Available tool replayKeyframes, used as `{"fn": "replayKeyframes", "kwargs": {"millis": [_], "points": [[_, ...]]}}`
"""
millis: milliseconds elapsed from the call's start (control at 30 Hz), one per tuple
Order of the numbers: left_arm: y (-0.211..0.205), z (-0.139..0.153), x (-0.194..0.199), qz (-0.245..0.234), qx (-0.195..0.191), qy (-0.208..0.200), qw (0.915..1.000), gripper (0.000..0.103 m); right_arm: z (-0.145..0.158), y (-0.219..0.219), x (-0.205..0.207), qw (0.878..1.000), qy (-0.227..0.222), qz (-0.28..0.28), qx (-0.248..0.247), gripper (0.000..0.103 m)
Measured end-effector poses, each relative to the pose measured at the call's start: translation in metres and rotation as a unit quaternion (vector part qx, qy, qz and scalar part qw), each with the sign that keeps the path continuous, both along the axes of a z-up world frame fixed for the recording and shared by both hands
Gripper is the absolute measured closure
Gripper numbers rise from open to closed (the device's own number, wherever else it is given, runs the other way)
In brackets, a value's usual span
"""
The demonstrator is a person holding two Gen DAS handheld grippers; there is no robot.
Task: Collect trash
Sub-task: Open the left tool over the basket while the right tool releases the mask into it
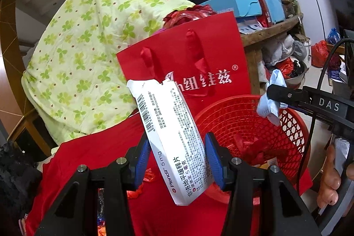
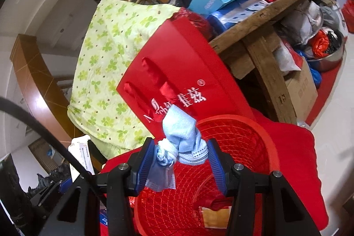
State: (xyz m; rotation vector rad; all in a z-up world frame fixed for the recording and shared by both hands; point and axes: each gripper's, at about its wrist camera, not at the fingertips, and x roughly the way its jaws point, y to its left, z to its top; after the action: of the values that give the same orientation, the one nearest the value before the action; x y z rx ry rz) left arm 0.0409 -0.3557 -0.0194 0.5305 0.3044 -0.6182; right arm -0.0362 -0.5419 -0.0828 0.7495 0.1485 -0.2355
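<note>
My left gripper (image 1: pixel 178 158) is shut on a torn white medicine box (image 1: pixel 170 138), which stands up between the blue pads, left of a red mesh basket (image 1: pixel 250 125). My right gripper (image 2: pixel 181 160) is shut on a crumpled light-blue face mask (image 2: pixel 179 141), held just above the near rim of the red mesh basket (image 2: pixel 234 138). In the left wrist view the right gripper (image 1: pixel 272 98) reaches in from the right with the face mask (image 1: pixel 268 101) over the basket's far rim. Red scraps and a small carton lie in the basket's bottom.
A red paper gift bag (image 1: pixel 188 61) leans behind the basket, beside a green clover-print quilt (image 1: pixel 88 52). A red cloth (image 2: pixel 294 158) lies under the basket. A wooden table (image 2: pixel 263 17) stacked with boxes stands behind; bowls and bags sit beneath it. A hand (image 1: pixel 329 178) holds the right gripper's handle.
</note>
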Motion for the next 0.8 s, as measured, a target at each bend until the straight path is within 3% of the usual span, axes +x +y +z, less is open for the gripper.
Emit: {"fn": "replayKeyframes", "kwargs": {"millis": [667,800], "points": [[-0.034,-0.015,-0.002,-0.024,0.022,0.007,0.9995,0.051,-0.011,-0.019,-0.01,0.999,0.015,-0.019,0.028,0.049],[-0.035,-0.016,-0.002,-0.022,0.023,0.008,0.9994,0.051,-0.012,-0.019,-0.009,0.999,0.02,-0.016,0.032,0.045]]}}
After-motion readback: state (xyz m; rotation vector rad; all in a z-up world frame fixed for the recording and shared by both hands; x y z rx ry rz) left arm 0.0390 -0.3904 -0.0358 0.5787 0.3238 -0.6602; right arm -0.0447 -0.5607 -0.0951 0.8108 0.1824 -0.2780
